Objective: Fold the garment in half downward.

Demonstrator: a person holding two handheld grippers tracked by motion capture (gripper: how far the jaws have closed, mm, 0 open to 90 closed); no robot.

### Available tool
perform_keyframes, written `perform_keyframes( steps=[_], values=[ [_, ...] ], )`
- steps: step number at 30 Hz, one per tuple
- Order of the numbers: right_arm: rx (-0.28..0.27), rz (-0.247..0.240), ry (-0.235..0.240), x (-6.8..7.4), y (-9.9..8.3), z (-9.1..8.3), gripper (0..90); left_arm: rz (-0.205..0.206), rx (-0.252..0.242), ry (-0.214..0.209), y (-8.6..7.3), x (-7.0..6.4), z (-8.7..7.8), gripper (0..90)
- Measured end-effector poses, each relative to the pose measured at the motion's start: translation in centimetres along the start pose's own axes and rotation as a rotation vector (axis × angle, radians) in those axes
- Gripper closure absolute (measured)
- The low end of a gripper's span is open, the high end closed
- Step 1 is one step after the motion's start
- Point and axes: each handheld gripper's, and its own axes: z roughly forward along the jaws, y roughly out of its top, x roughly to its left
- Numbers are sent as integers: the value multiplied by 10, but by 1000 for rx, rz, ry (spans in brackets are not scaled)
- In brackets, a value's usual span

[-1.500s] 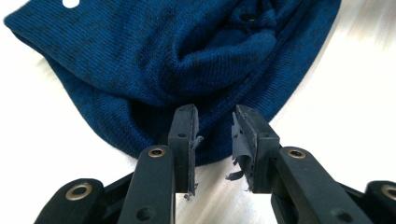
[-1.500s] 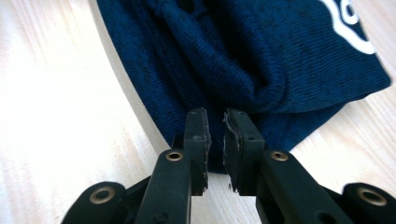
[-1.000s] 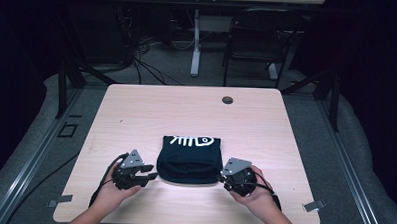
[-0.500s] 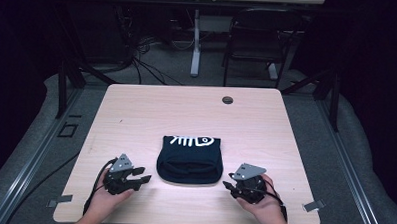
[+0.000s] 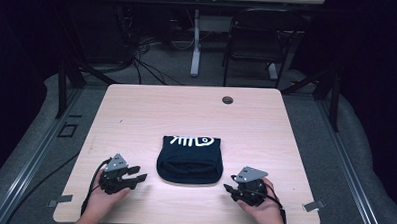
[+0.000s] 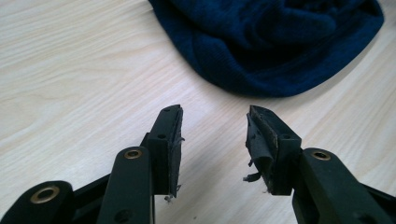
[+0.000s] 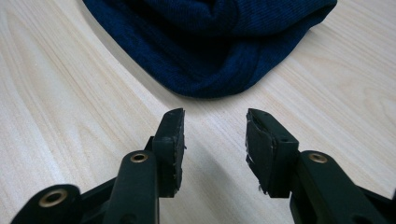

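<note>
From above: one folded navy garment [image 5: 189, 159] with a white print lies mid-table, flanked by two grippers, the left gripper [image 5: 139, 178] and the right gripper [image 5: 228, 188], each near it but apart. The pale wood table [image 5: 151, 110] has one round grommet [image 5: 227, 100]; one chair [image 5: 261, 39] stands behind on grey floor (dark room). The left gripper view shows jaws apart, empty, cloth [image 6: 275, 42] just ahead. The right gripper view shows the same: jaws parted, cloth [image 7: 210, 42] beyond.

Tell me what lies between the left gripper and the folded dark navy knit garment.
Nothing: the left gripper view shows bare pale wood table between the open left gripper and the folded dark navy knit garment.
</note>
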Motion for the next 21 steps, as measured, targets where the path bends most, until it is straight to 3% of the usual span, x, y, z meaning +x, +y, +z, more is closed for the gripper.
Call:
perform_keyframes(
  steps=[9, 21],
  values=[
    [2, 11, -5, -2, -4, 4, 566, 9, 22, 1, -2, -1, 4, 542],
    [1, 16, -4, -2, -5, 6, 526, 8, 22, -30, -1, -7, 8, 521]
  ],
)
